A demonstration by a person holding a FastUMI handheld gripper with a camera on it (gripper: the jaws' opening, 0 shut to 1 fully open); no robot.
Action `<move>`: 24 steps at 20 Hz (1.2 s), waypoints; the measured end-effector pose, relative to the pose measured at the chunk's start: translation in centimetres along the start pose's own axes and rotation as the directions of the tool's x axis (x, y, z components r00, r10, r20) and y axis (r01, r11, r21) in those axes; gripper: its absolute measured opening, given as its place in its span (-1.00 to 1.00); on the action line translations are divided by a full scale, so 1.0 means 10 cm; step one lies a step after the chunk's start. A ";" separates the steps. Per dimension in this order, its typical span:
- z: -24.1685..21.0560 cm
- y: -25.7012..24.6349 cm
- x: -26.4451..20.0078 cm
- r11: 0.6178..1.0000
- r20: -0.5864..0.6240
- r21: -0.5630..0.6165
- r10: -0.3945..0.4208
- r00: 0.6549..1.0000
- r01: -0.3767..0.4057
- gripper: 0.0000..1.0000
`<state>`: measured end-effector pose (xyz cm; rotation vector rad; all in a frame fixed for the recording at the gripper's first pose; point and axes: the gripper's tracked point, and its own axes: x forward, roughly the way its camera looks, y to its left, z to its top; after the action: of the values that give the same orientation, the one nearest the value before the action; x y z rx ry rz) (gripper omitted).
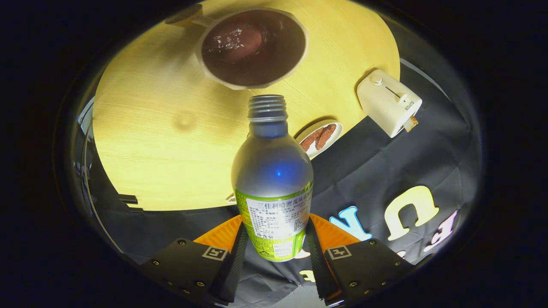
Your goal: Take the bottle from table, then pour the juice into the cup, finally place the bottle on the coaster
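Observation:
My gripper (276, 233) is shut on a clear plastic bottle (274, 171) with a green and white label, gripping it at the label with one finger on each side. The bottle has no cap, and its threaded neck (267, 107) points towards a cream cup (305, 47) just beyond it. The cup stands on the yellow wooden table (141, 149) and holds dark liquid. No stream shows between neck and cup. A dark flat disc (184, 15), perhaps the coaster, lies past the cup's handle.
A cream toaster (387, 102) with a slice poking out stands at the table's edge, to the right of the bottle. A small white plate (314, 153) with brown bread slices (319, 137) sits just right of the bottle's shoulder.

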<state>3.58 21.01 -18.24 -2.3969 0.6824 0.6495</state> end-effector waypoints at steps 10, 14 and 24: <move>-0.04 0.18 -0.04 0.993 0.048 0.115 0.024 0.999 -0.030 0.38; 0.03 0.41 -0.02 0.968 0.111 0.238 0.058 0.992 -0.083 0.37; 0.27 0.72 0.16 0.865 0.311 0.482 -0.020 0.950 -0.140 0.39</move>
<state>-0.30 17.01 -23.81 -1.7544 0.6928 0.7458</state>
